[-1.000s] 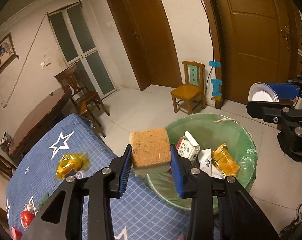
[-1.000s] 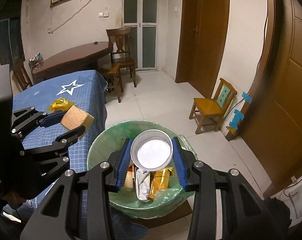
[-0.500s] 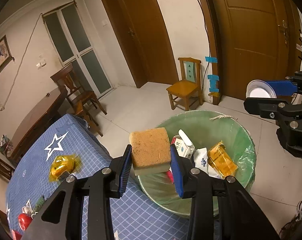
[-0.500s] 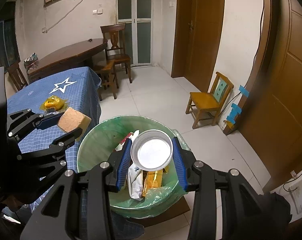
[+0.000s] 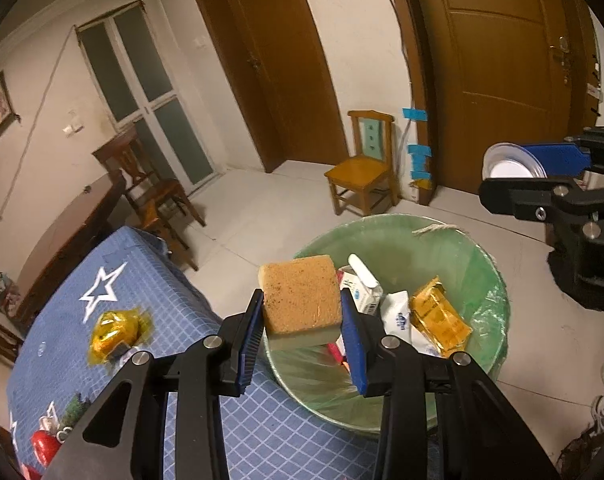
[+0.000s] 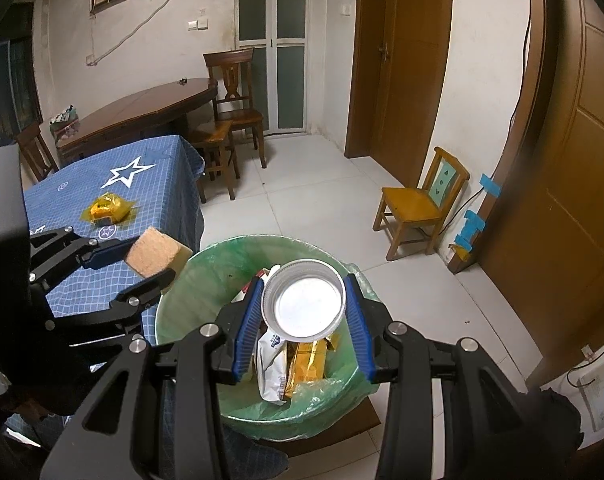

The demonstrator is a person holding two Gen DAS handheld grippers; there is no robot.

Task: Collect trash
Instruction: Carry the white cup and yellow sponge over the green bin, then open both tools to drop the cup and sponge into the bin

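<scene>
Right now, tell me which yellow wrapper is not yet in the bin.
The crumpled yellow wrapper lying on the blue tablecloth near the white star; the other yellow packet is already inside the green-lined bin.

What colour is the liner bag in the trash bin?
Translucent green bag lining the bin, clearest in the right wrist view.

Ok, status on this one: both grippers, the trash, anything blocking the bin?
Left gripper shut on sponge, at bin's near rim. Right gripper shut on foil cup, over bin. Yellow wrapper left on table. Bin mouth unobstructed.
</scene>
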